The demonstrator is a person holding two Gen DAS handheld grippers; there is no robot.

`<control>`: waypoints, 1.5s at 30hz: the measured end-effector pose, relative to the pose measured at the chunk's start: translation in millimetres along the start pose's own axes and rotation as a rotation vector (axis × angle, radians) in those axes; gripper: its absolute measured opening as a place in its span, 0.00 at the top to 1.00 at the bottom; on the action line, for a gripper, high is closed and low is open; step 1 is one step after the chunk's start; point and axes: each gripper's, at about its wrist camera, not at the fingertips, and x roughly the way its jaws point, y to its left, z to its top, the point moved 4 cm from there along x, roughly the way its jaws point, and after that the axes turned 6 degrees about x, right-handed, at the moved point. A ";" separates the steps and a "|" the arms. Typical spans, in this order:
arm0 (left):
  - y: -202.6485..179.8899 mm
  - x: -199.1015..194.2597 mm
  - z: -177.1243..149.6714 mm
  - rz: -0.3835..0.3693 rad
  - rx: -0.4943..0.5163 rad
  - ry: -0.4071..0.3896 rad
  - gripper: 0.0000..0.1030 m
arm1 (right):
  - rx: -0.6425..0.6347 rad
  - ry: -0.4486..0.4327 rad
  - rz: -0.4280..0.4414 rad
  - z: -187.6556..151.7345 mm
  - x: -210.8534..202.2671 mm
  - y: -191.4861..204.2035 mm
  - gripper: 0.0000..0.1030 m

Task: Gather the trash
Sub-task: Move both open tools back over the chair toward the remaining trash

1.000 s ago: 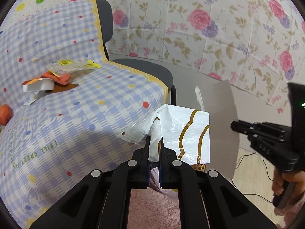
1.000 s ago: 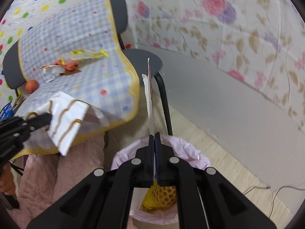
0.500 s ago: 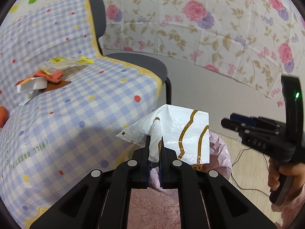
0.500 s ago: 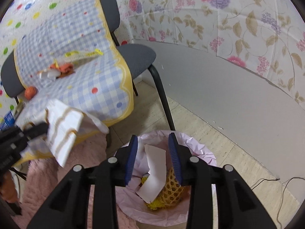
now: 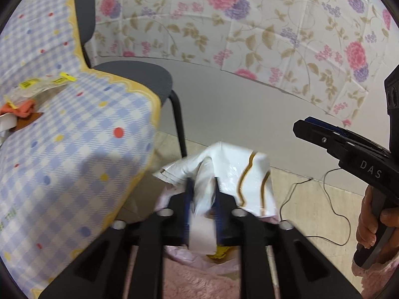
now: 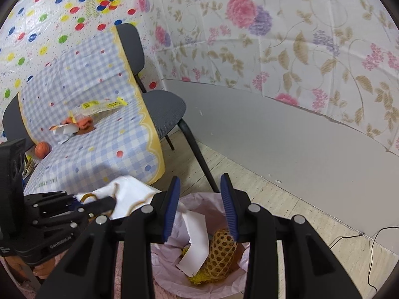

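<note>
My left gripper (image 5: 202,186) was opening its jaws, with the crumpled white plastic bag (image 5: 224,174) with gold stripes between them; its bulk spilled ahead and to the right of the tips. I could not tell whether the pads were touching it. Just below and beyond the tips sat the pink-lined trash bin (image 6: 199,269). My right gripper (image 6: 200,204) hovered over that bin with its jaws apart and nothing between them. Under it, inside the bin, lay a white paper scrap (image 6: 195,244) beside a yellow foam net (image 6: 222,251). Far off to the upper left of both grippers, more litter (image 6: 74,127) rested on the checked cloth (image 6: 99,154) draped over the chairs (image 6: 164,109).
</note>
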 end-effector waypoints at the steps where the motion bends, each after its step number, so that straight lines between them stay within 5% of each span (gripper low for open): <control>1: -0.2 -0.4 0.4 -0.004 -0.006 -0.005 0.49 | 0.003 -0.001 -0.001 0.2 -0.1 -1.1 0.66; 2: 0.2 -1.6 0.6 -0.004 -0.012 -0.014 0.41 | 0.004 0.000 -0.001 0.1 -0.2 -1.2 0.66; 22: 86.9 -68.8 -32.3 0.205 -0.203 -0.120 0.41 | -0.090 0.041 0.105 3.5 19.1 69.1 0.66; 45: 253.5 -140.1 -60.1 0.549 -0.464 -0.163 0.38 | -0.407 0.092 0.270 40.3 124.1 251.6 0.47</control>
